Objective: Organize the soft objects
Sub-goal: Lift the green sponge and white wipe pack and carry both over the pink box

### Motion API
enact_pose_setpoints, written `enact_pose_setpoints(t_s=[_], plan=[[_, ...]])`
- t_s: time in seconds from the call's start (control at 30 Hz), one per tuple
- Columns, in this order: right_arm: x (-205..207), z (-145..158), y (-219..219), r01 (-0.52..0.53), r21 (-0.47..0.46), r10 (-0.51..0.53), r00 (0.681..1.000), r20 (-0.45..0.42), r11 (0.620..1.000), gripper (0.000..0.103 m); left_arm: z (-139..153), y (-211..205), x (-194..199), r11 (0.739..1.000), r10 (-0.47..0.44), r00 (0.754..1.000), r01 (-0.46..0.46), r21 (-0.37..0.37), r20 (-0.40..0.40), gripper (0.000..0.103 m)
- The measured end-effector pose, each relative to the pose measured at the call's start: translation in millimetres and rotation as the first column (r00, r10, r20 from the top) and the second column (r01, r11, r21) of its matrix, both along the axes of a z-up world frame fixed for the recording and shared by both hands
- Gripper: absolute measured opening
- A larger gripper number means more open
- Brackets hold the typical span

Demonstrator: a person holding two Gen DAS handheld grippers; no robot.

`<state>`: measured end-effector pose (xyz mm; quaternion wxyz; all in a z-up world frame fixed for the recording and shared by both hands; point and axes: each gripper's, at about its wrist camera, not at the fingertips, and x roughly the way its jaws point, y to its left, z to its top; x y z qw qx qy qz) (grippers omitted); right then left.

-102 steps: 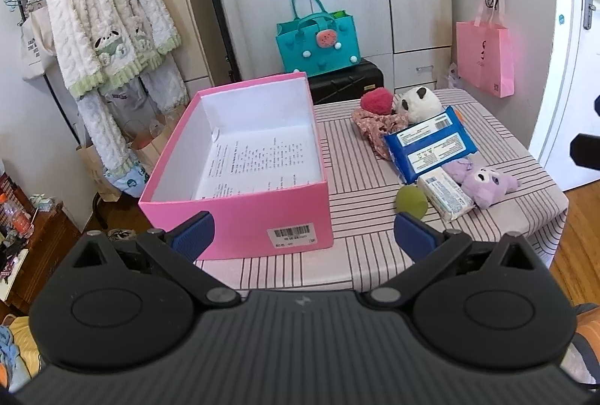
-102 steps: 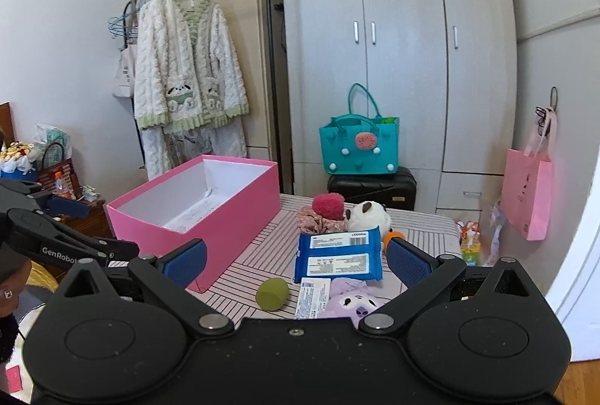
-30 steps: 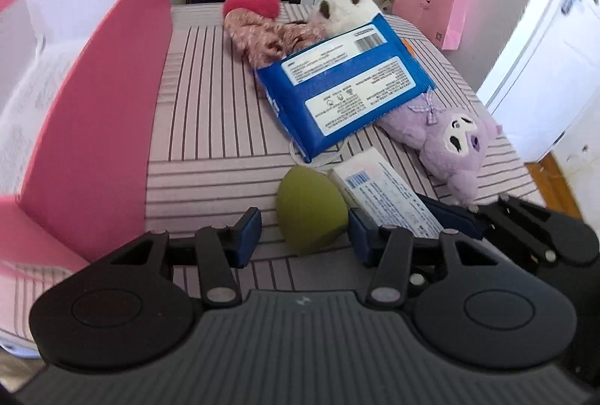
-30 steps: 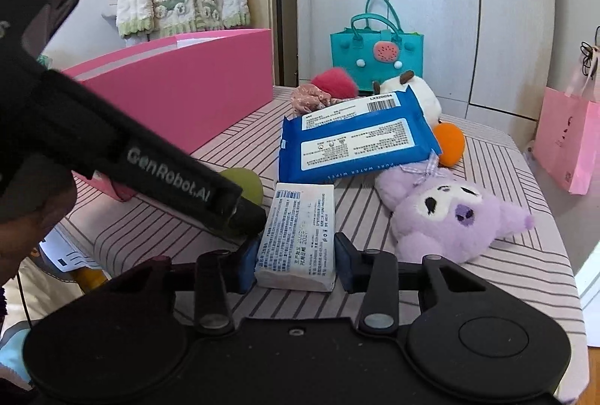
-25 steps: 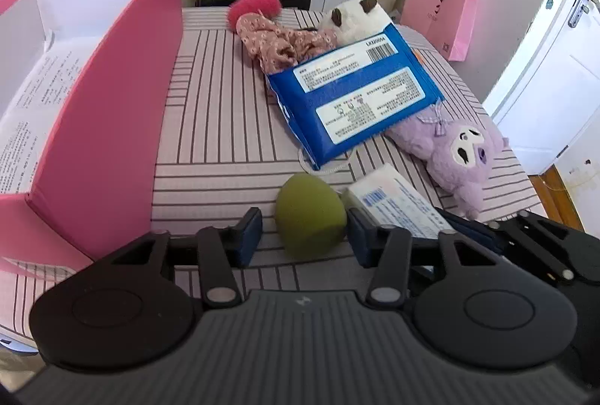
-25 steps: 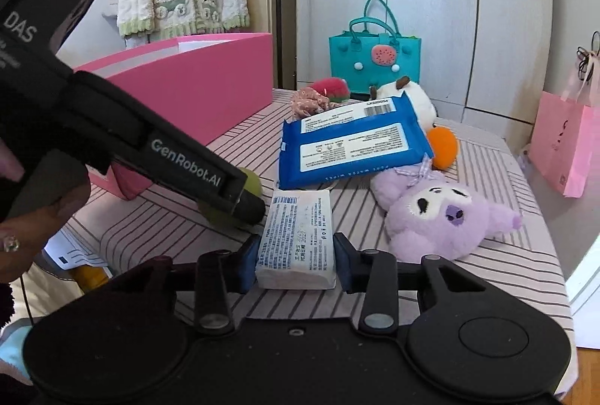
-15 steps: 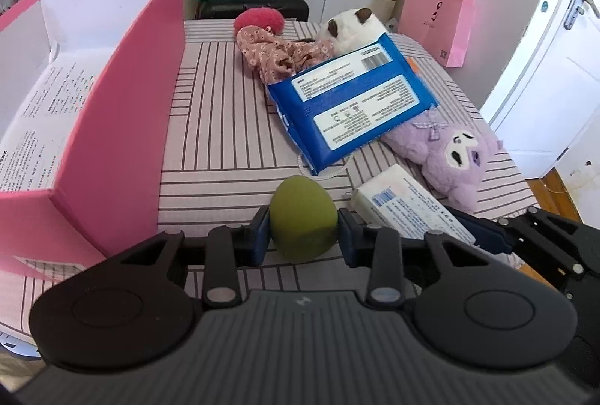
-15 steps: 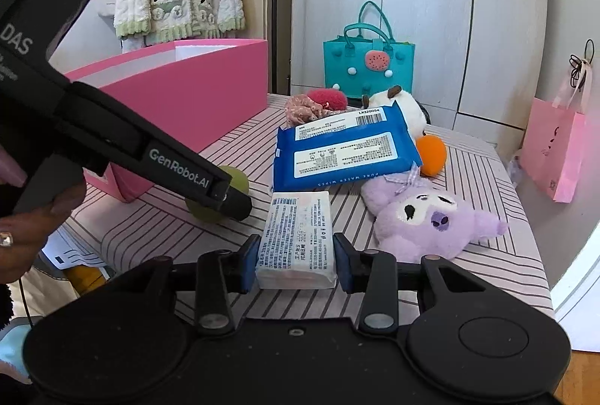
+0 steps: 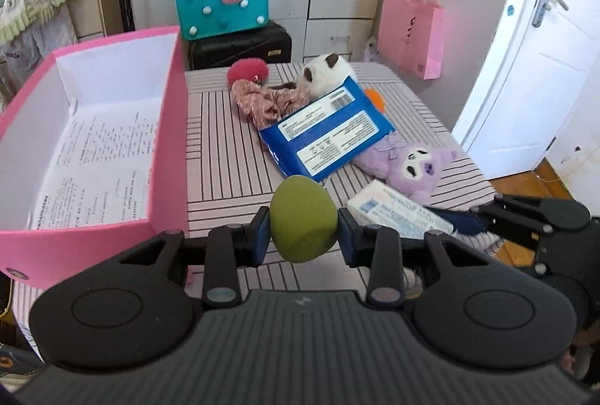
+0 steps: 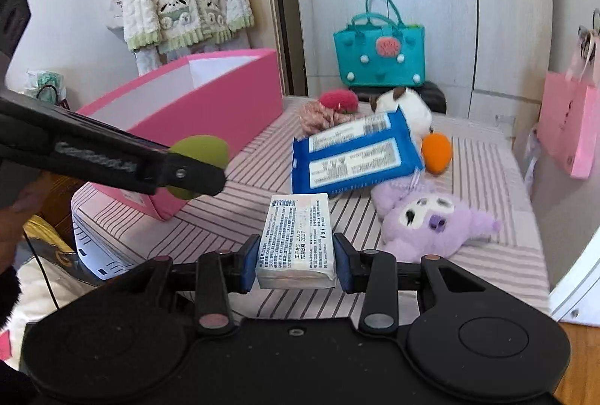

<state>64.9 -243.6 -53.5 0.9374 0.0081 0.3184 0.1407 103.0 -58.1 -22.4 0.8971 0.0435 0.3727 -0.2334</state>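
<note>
left gripper clamped on green sponge | right gripper clamped on tissue pack | both now lifted off table | pink box judged next

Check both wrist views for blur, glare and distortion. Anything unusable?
Left wrist view: mostly sharp, barcode on the blue pack readable; fisheye bends the white door; daylight washes it out. Right wrist view: motion blur smears the blue pack's print and the lettering on the left tool's arm; the tissue pack in the right tool stays sharp. Both usable.
</note>
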Motion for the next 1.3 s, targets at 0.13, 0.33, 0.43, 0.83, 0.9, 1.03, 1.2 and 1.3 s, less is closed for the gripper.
enact_pose_setpoints(t_s=[0.13,0.33,0.43,0.83,0.9,1.03,1.2,1.3], plan=[[-5.9,13.9,2.2,-0.014,-0.027,0.014,1.0,0.017,1.0,0.045,11.3,11.1,-8.7,1.0,-0.004,1.0,0.004,0.014,0.002,0.036],[-2.8,37.3,4.2,-0.081,0.0,0.081,0.994,-0.073,0.997,0.045,27.3,38.6,-16.8,0.998,-0.06,0.995,0.059,-0.007,-0.079,0.036],[0.7,47.7,11.0,-0.124,0.027,0.127,0.984,-0.124,0.992,0.045,37.9,50.7,-21.6,0.998,-0.052,0.997,0.053,0.016,-0.063,0.036],[32.9,102.1,45.8,-0.25,0.095,0.262,0.951,-0.161,0.964,0.045,80.2,96.6,-3.6,0.996,-0.083,0.99,0.088,0.035,-0.115,0.036],[42.7,114.6,51.1,-0.265,0.098,0.277,0.95,-0.142,0.959,0.045,87.7,101.1,3.6,0.996,-0.074,0.993,0.079,0.05,-0.09,0.036],[64.8,133.5,62.2,-0.284,0.081,0.29,0.953,-0.082,0.955,0.045,100.3,112.6,27.2,0.997,-0.048,0.998,0.05,0.05,-0.045,0.036],[103.7,143.6,79.5,-0.287,0.059,0.288,0.957,-0.01,0.956,0.045,104.5,125.3,71.5,1.0,0.007,1.0,-0.006,0.012,-0.016,0.036],[133.3,143.4,93.7,-0.297,0.04,0.297,0.955,0.003,0.954,0.045,96.1,131.9,112.5,0.997,0.075,0.996,-0.075,-0.015,-0.04,0.036]])
